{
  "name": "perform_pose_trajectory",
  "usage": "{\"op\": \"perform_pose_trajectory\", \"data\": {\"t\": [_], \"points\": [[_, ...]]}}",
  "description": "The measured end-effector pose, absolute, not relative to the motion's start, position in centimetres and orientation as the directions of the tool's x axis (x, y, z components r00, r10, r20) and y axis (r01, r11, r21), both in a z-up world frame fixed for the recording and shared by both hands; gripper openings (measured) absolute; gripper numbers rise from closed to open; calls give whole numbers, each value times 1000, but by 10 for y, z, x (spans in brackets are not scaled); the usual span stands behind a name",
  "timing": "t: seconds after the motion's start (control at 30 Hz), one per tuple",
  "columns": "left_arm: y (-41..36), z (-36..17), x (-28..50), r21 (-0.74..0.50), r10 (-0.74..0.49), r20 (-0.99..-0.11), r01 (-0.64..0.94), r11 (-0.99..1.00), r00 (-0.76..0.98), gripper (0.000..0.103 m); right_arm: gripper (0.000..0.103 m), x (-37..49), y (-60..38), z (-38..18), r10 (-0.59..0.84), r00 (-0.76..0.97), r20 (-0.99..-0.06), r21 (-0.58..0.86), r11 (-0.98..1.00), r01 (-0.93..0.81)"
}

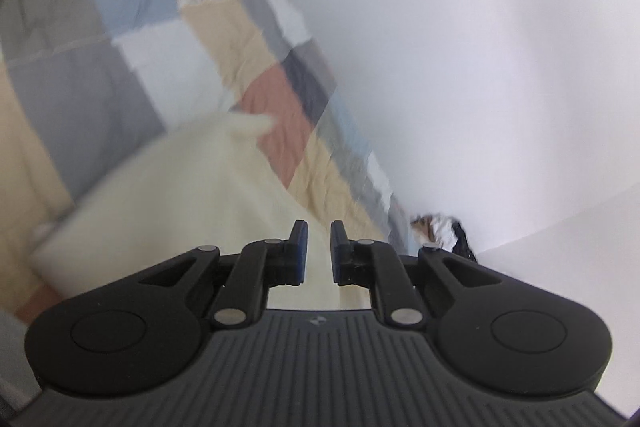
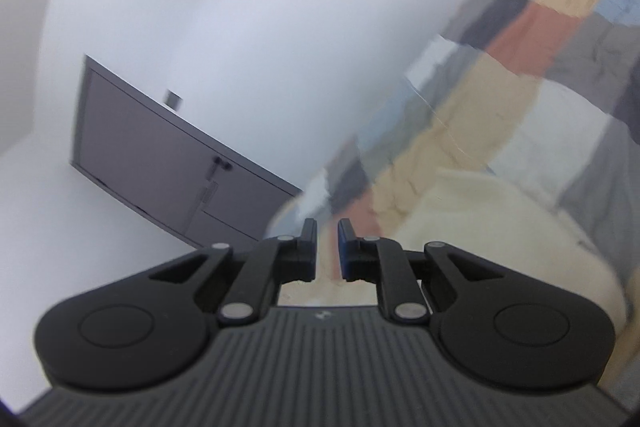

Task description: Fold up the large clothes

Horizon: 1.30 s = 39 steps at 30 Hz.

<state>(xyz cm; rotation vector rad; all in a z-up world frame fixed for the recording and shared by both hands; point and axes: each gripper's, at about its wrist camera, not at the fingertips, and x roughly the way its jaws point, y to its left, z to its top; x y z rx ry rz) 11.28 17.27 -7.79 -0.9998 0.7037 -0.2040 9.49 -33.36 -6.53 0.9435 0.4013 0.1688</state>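
Observation:
A cream-coloured garment [image 1: 180,195] lies folded on a patchwork quilt [image 1: 132,27] in the left wrist view, below and left of my left gripper [image 1: 319,227]. The left gripper is open and empty, its tips over the garment's right edge. In the right wrist view the same garment [image 2: 492,227] lies to the right of my right gripper [image 2: 327,225], which is open and empty above the quilt [image 2: 540,47]. Both views are blurred.
A white wall [image 1: 480,47] runs along the far edge of the quilt. A grey door [image 2: 168,163] is set in the wall [image 2: 240,7] at left. A small dark and patterned object [image 1: 440,231] lies at the quilt's far corner.

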Motion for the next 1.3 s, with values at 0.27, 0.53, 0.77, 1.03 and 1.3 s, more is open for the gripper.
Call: {"op": "perform_pose_trajectory", "data": {"t": [0.27, 0.53, 0.77, 1.03, 1.3], "points": [[155, -122, 97, -786, -524, -571, -237, 571, 632, 17, 17, 93, -298, -144, 446, 725, -525, 793, 566, 226], [132, -153, 103, -748, -565, -650, -293, 596, 509, 55, 74, 83, -261, -190, 510, 578, -637, 765, 511, 392], [126, -165, 107, -747, -580, -661, -349, 565, 475, 61, 74, 92, -242, -217, 551, 518, -654, 754, 422, 503], [117, -171, 110, -754, -608, -657, -369, 544, 446, 66, 76, 111, -253, -245, 421, 580, -697, 717, 418, 559], [96, -192, 115, -786, -667, -614, -401, 470, 422, 73, 76, 116, -269, -227, 491, 693, -528, 849, 299, 435]]}}
